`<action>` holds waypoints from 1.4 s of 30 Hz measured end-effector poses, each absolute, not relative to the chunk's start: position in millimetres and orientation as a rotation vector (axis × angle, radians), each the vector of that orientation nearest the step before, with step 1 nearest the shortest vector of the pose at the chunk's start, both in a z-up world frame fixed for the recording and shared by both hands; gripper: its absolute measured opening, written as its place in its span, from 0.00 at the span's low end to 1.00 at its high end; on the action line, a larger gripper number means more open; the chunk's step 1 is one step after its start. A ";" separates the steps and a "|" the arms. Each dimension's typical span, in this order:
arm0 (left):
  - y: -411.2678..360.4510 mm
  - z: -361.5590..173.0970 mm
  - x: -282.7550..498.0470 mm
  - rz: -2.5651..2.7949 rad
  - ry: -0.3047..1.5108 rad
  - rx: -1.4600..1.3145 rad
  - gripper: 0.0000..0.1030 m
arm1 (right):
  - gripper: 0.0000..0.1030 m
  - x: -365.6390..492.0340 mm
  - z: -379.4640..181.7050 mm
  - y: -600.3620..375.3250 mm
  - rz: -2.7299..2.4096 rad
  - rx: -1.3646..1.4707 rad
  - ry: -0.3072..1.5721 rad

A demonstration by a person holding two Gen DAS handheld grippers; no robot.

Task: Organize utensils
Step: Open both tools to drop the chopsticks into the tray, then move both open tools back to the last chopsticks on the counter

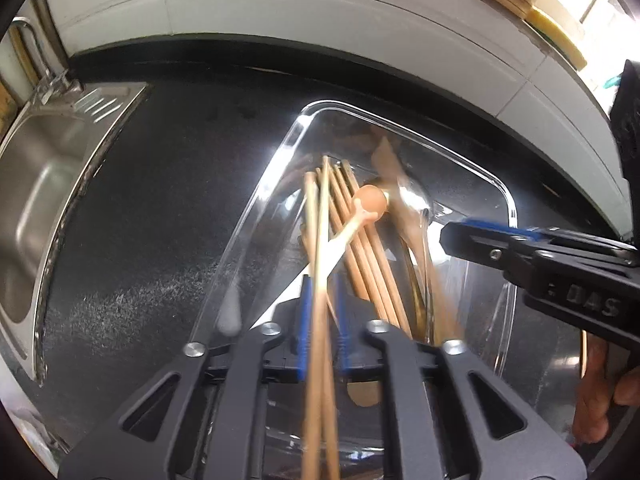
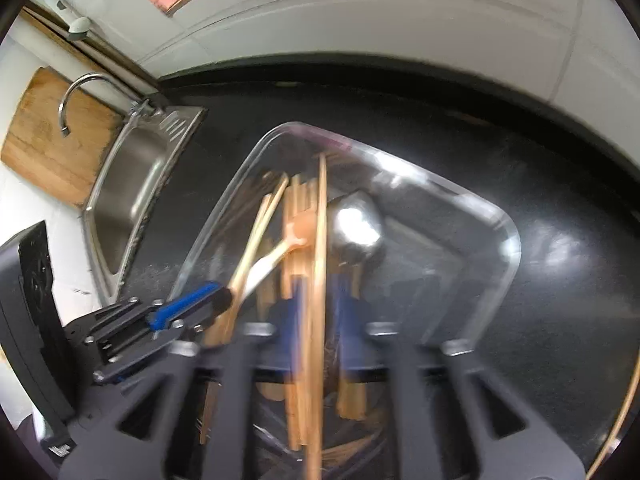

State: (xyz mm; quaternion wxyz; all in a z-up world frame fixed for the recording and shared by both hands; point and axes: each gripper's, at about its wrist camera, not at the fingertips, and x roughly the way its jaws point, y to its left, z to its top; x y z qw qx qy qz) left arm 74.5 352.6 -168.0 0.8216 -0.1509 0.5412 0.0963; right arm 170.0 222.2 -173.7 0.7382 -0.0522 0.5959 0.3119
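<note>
Left hand-held gripper [image 1: 322, 320] spread around chopsticks [image 1: 320, 280]; right hand-held gripper [image 2: 316, 320] blurred, seemingly spread; faucet [image 2: 80, 100] right-view only.

Bright, even daylight, strongest from a window at the left wrist view's upper right. Hard white glare on the clear glass rectangular dish [image 1: 508, 196], the shiny steel spoon bowl [image 2: 357, 224] and the speckled black counter [image 1: 160, 220]. Heavy fisheye bending and dark vignetting at the edges. Right wrist view smeared with motion blur; left wrist view sharper.
</note>
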 end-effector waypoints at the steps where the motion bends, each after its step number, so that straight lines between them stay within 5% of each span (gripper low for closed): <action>1: 355.5 -165.1 72.6 0.216 1.144 -0.330 0.65 | 0.87 171.7 -166.1 217.2 0.678 -0.102 1.271; 2: 357.6 -158.0 68.0 0.235 1.110 -0.334 0.89 | 0.87 172.9 -156.5 209.2 0.669 -0.080 1.224; 22: 297.0 -92.1 13.7 0.230 0.973 -0.223 0.89 | 0.87 120.3 -92.7 113.7 0.684 0.023 1.107; 42: 52.0 -107.4 31.6 -0.052 1.001 -0.110 0.89 | 0.86 48.8 -79.8 -161.5 0.377 0.002 1.023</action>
